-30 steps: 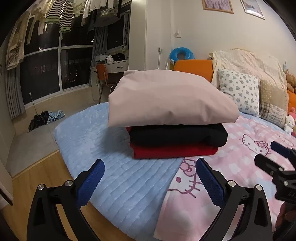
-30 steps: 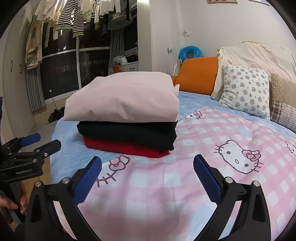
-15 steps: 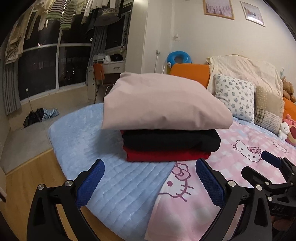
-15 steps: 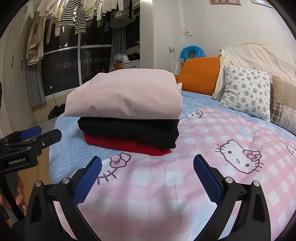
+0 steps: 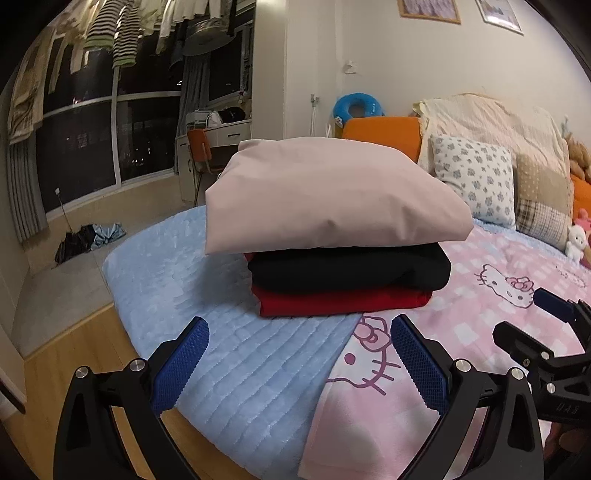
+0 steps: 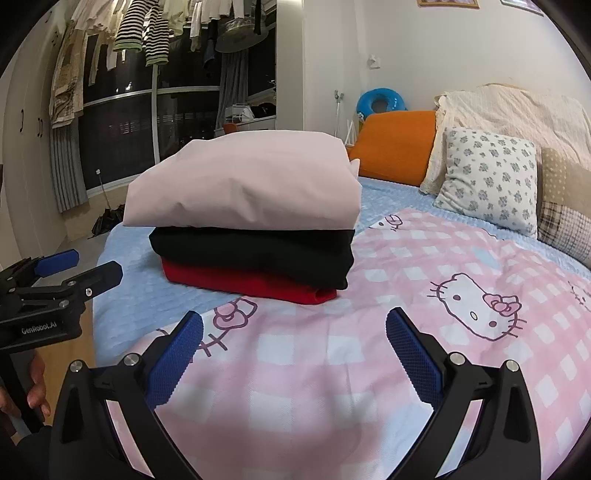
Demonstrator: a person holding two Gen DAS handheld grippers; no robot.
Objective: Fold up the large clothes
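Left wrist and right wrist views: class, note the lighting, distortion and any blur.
Left wrist view: indoor light, dark window, bowed window frame, sharp folded stack. Right wrist view: black rounded corners, pink blanket soft between the open hand-held gripper fingers.

red garment [image 5: 343,302] mostly hidden, framed pictures [image 5: 428,9] cropped

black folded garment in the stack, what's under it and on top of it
Under the black garment lies a red garment; on top, a pale pink one. Only the red one's edge shows; the rest is covered.
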